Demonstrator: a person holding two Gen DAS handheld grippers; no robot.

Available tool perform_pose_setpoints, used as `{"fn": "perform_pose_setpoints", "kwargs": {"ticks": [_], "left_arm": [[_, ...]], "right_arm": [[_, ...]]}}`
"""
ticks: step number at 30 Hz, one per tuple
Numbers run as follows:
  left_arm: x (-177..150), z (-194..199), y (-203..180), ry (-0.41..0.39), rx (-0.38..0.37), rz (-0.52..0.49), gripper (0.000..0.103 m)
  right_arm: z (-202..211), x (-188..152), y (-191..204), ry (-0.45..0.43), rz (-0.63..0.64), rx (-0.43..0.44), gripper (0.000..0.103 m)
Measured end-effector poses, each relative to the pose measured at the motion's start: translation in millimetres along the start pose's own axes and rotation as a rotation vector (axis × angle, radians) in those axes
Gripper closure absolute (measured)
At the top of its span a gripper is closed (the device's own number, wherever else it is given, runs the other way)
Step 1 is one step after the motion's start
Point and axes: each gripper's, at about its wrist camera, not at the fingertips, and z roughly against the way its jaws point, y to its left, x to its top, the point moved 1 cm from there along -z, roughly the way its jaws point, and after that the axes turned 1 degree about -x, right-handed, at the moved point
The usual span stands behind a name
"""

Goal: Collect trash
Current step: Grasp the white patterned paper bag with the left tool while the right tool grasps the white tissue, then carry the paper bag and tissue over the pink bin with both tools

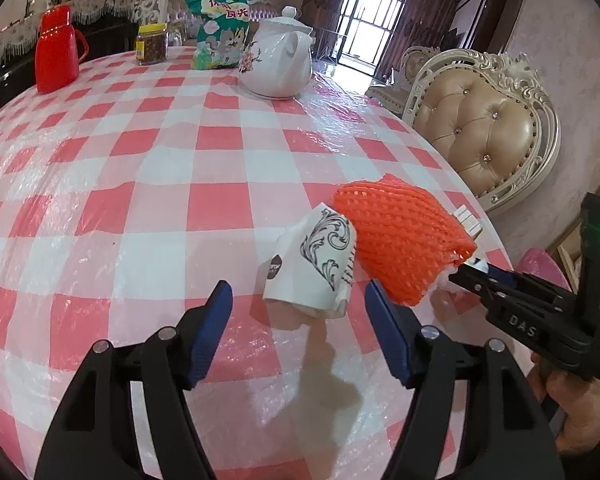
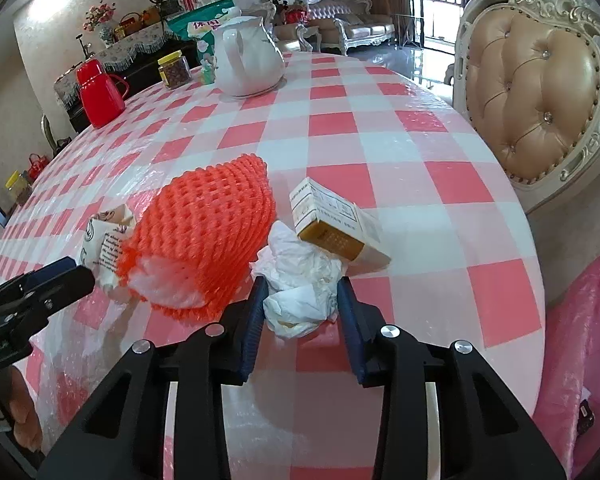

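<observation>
The right gripper (image 2: 302, 300) clenches the crumpled white tissue (image 2: 300, 280) on the checked tablecloth (image 2: 340, 128); the left gripper (image 1: 298, 304) hangs released before the crushed paper cup (image 1: 312, 264). Next, probably, lifting the tissue clear.

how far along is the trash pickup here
Early on: nothing looks collected yet. In hand: the right gripper has its jaws closed on the crumpled tissue. Left: the orange foam net, the small box and the crushed paper cup, in front of the open left gripper.
</observation>
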Motion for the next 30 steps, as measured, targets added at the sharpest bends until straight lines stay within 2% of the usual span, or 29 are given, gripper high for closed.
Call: {"fn": "perform_pose_setpoints", "kwargs": {"ticks": [4, 9, 11, 12, 15, 19, 26, 29, 30], "left_arm": [[0.4, -9.1, -2.2, 0.003, 0.010, -0.024, 0.032], [3.3, -24.8, -6.1, 0.018, 0.022, -0.058, 0.033], [5.8, -31.1, -10.0, 0.027, 0.028, -0.077, 0.041], [6.5, -32.2, -11.6, 0.030, 0.031, -0.084, 0.052], [8.1, -32.2, -18.1, 0.033, 0.041, -0.107, 0.053], [8.7, -28.3, -19.7, 0.023, 0.044, -0.101, 0.053], [20.0, -2.8, -24.1, -0.038, 0.041, -0.090, 0.053], [23.7, 7.8, -26.6, -0.057, 0.036, -0.089, 0.053], [24.6, 10.1, -27.7, -0.061, 0.034, -0.090, 0.053]], "right_arm": [[9.8, -7.4, -3.6, -0.011, -0.003, 0.001, 0.069], [22.3, -14.8, -9.4, -0.025, -0.014, -0.001, 0.069], [28.1, -18.1, -11.1, -0.030, -0.013, -0.001, 0.069], [31.4, -19.9, -12.0, -0.033, -0.012, -0.005, 0.069], [42.0, -23.7, -16.2, -0.050, -0.013, -0.025, 0.069], [54.9, -28.0, -22.0, -0.074, -0.013, -0.051, 0.071], [68.2, -31.7, -31.8, -0.093, -0.022, -0.064, 0.074], [67.7, -35.2, -32.1, -0.078, -0.014, -0.070, 0.073], [66.6, -36.0, -31.6, -0.073, -0.012, -0.074, 0.067]]}}
